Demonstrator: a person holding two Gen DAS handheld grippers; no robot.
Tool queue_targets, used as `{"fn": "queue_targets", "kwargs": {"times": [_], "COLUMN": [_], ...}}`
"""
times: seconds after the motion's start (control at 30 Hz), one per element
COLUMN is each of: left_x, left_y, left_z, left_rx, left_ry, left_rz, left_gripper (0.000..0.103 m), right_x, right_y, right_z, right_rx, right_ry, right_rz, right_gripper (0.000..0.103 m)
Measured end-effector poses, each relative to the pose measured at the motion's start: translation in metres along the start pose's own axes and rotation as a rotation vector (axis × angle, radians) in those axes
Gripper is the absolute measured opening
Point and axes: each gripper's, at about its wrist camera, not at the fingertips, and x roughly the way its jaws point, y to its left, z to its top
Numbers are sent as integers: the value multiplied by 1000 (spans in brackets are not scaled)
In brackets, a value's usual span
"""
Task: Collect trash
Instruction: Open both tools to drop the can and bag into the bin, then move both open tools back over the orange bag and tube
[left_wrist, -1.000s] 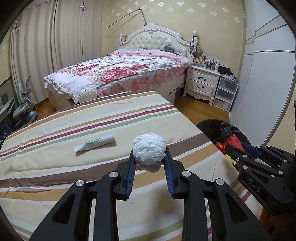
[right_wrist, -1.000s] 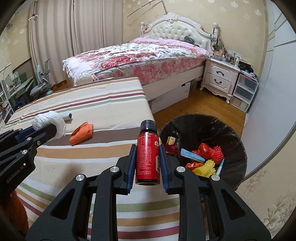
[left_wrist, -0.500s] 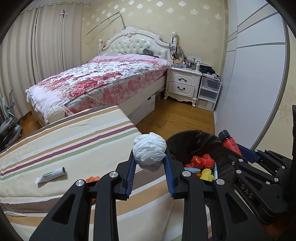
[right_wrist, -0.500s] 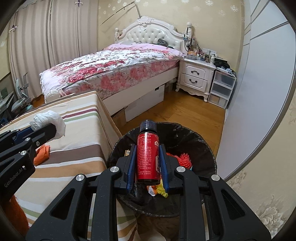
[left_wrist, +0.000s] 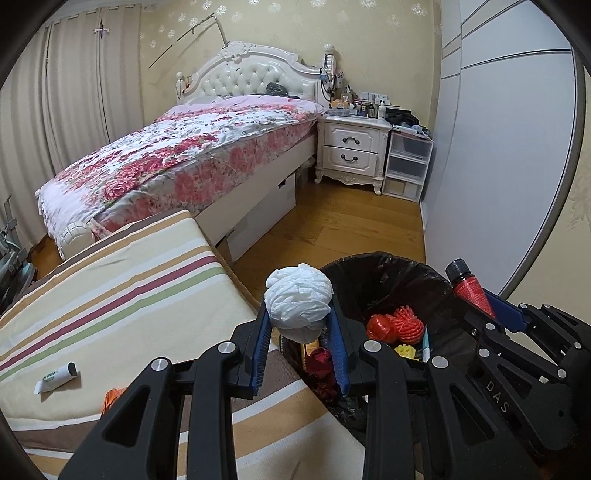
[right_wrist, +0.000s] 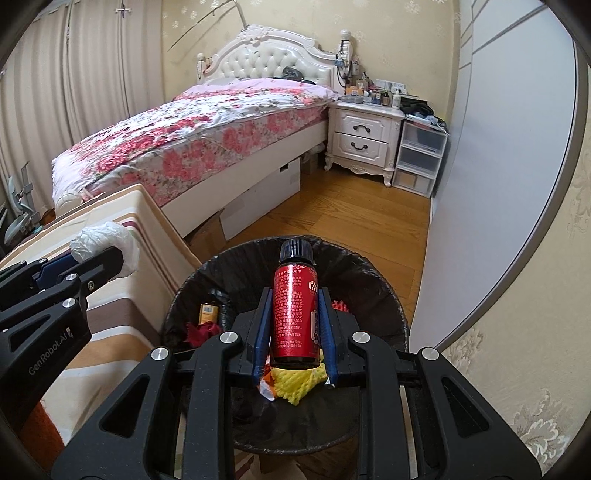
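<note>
Left tongs (left_wrist: 300, 325) clamped on white crumpled wad (left_wrist: 298, 301), bin rim just beyond. Right tongs (right_wrist: 294, 325) gripping red bottle (right_wrist: 294, 314) upright, black-lined bin (right_wrist: 384, 295) directly beneath.

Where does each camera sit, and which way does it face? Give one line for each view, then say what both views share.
Left wrist: on the left gripper, looking down along its fingers at the white plastic wad it grips, by the trash bin's rim; the right gripper shows at right.
Right wrist: on the right gripper, looking over the red bottle it grips into the trash bin; the left gripper shows at left.
Shared: bin, both grippers, striped tabletop, bed.
</note>
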Motion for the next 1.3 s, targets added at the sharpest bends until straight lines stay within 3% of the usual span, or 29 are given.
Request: {"fn": "queue_targets", "kwargs": {"times": [0.3, 0.4, 0.47, 0.53, 0.67, 0.87, 1.3], "left_x": [19, 22, 24, 23, 21, 15, -21], "left_y": [-11, -14, -16, -15, -16, -8, 41], "left_z": [10, 11, 11, 11, 10, 8, -20], "left_rx": [9, 19, 27, 28, 29, 14, -48], "left_ry": [24, 32, 30, 21, 19, 16, -1], "left_rz": [-8, -6, 2, 11, 26, 55, 167], "left_gripper": [30, 37, 53, 60, 70, 74, 79], "right_x": [16, 19, 19, 18, 18, 13, 1], "right_y": [-10, -13, -15, -17, -19, -21, 11], "right_z": [0, 1, 1, 0, 0, -2, -10], "right_rx": [22, 29, 32, 37, 41, 43, 18], "right_ry": [11, 7, 2, -2, -5, -8, 11], "right_rz": [-30, -36, -45, -48, -56, -69, -14], "right_gripper": [24, 27, 37, 40, 44, 57, 63]}}
